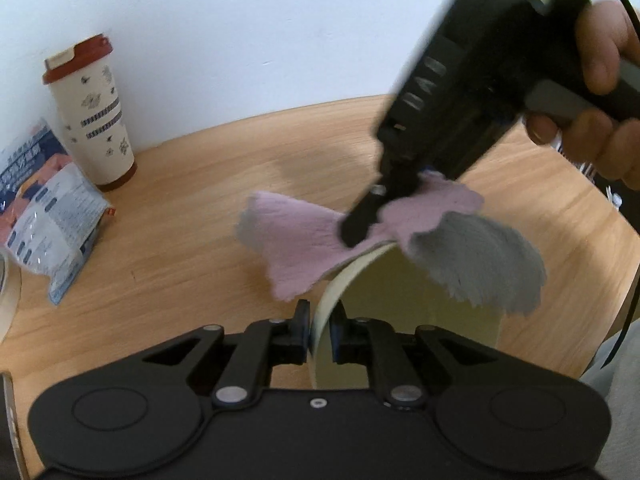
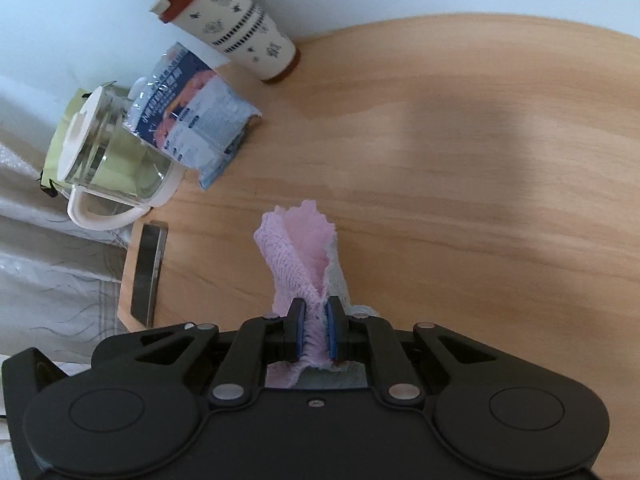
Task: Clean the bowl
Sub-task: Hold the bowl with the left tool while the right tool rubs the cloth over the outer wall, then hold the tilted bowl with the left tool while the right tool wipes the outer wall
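Your pale cream bowl [image 1: 400,300] is half hidden by the pink-and-grey fluffy cloth [image 1: 304,244]; your right hand [image 1: 604,92] is blurred and cropped.

1. The middle and right of the table [image 2: 460,152] are bare: free passage.
2. The left edge is crowded by cup [image 2: 236,20], packet [image 2: 192,116] and jug [image 2: 108,148], standing close together.
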Tool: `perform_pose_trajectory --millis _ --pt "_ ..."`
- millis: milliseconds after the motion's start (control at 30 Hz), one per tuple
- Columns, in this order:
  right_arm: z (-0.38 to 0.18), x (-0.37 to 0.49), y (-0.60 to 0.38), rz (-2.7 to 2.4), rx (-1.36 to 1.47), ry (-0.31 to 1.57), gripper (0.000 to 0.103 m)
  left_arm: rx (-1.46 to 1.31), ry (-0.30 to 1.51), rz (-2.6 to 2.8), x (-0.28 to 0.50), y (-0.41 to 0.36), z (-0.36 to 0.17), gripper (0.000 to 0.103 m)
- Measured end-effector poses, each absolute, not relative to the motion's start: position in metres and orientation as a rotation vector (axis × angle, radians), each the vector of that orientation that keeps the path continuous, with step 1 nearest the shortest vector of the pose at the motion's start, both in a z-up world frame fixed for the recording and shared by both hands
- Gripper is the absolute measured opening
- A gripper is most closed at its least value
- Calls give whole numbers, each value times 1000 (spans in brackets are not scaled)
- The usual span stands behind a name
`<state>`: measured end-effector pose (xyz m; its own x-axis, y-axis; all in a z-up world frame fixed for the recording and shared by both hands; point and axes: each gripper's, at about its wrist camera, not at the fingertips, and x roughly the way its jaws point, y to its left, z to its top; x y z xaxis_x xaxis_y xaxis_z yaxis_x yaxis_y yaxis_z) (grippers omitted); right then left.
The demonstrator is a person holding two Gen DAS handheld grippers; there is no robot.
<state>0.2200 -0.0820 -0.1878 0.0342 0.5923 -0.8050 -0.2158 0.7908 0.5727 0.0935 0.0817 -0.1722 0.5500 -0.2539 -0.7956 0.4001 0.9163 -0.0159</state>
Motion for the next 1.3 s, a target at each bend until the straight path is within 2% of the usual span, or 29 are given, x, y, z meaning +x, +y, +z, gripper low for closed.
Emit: perform_pose_trajectory --millis 267,867,1300 --pt "-218 195 -123 534 476 1472 13 149 961 -333 88 91 -180 11" --pt "-174 188 -51 681 313 1266 13 -58 1050 -211 78 112 -190 12" --pt "-205 167 -114 493 419 1367 13 -159 1106 -155 77 119 -193 16"
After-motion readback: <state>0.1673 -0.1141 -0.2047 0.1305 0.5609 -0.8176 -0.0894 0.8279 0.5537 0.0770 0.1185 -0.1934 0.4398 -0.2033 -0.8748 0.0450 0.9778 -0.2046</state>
